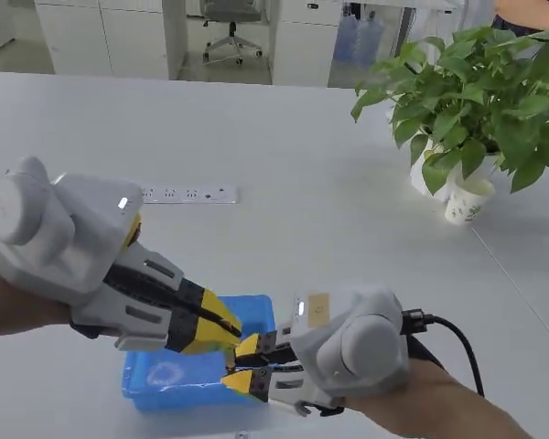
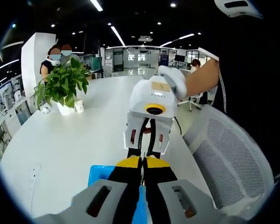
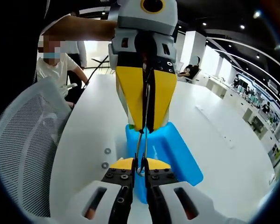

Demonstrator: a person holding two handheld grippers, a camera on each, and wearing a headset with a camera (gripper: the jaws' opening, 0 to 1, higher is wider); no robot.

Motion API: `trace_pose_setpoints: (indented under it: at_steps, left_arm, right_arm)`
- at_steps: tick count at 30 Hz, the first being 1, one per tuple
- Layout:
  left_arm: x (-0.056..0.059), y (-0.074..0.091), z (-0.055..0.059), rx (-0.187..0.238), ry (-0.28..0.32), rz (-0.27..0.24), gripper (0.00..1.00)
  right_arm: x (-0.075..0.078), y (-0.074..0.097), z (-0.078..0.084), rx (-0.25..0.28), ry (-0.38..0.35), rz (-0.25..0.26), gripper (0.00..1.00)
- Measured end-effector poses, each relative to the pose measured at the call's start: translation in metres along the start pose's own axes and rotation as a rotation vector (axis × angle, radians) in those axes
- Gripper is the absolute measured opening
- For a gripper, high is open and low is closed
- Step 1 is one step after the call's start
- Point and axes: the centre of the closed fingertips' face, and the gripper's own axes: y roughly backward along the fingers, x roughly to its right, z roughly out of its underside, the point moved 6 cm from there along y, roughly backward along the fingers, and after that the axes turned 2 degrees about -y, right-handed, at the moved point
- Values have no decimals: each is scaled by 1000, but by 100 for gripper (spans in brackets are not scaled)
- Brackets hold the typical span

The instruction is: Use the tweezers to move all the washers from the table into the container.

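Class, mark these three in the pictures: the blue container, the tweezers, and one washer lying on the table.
blue container [image 3: 179, 158]: right gripper view, its outer side wall.
tweezers [image 3: 140, 143]: right gripper view, a thin metal leg.
washer [image 3: 107, 150]: right gripper view, its flat ring.

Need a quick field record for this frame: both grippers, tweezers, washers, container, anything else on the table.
left gripper: shut on the tweezers, facing the right gripper
right gripper: jaws close around the tweezers' tips; grip unclear
washers: two, flat on the table, beside the container
container: blue, open; gripper tips over it in the head view; contents not discernible
other items: power strip, potted plant
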Motion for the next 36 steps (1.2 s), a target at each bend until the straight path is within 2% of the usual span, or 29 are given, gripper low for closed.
trace_pose_setpoints:
  at_steps: [9,14,28,36]
  left_arm:
    - [-19,0,8,-16,-5,-15,4]
    - [-26,-2,14,-29,-7,-19,4]
    - [-37,-16,38,-49,28,-4,4]
    - [-41,-22,45,-50,42,3,4]
  right_arm:
    - [18,-11,2,0,-9,11,9]
    - [24,-18,7,-6,-17,9,9]
    - [29,-34,27,-50,-50,-13,9]
    - [31,-39,36,-70,-71,-12,10]
